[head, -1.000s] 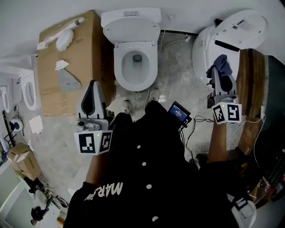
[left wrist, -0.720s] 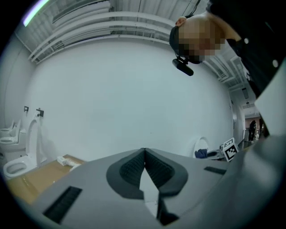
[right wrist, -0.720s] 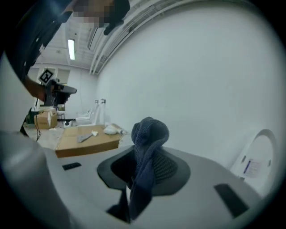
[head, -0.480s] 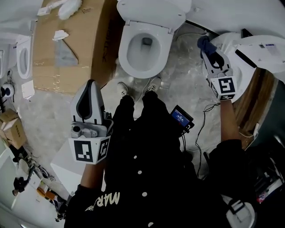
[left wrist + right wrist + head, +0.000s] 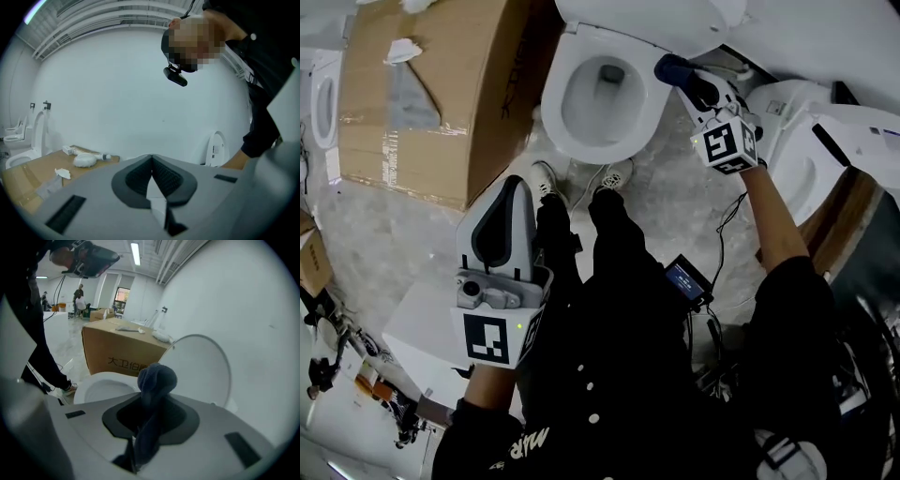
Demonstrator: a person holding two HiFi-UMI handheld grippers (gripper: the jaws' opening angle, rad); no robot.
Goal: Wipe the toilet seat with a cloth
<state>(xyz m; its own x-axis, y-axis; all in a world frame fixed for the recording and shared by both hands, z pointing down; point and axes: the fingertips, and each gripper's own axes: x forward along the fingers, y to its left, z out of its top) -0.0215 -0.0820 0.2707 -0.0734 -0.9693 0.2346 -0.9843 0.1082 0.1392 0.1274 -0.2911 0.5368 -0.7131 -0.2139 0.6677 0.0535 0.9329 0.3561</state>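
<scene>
Not yet begun, by the look of it: no wiping of the toilet seat (image 5: pixel 555 127) to be seen. Clamped in the right claw (image 5: pixel 692 86), a dark blue cloth (image 5: pixel 673 67), bunched into a knob past the tips and trailing back between the jaws (plainest in the right gripper view). Poised at the seat's rear right, near the hinge. Touching the rim or just above it: impossible to tell from the head view, though seemingly clear of it from the claw's own camera. With the lid (image 5: pixel 201 364) up against the wall, free run round the whole ring. Left to do, as a judgement: lower the cloth onto the seat and sweep the full ring, front included.

Low by the hip and well apart from the toilet, the left claw (image 5: pixel 500 225), jaws pressed together on nothing.

Around: a large cardboard box (image 5: pixel 422 103) just beside the bowl on its left, scraps on top. Close on the right, a second toilet (image 5: pixel 797 169). Planted before the bowl, the person's shoes (image 5: pixel 546 178). On the floor, a small screen device (image 5: pixel 686 277) and cables. Tight between the two toilets for the right arm, probably. Nothing lying on the seat itself.
</scene>
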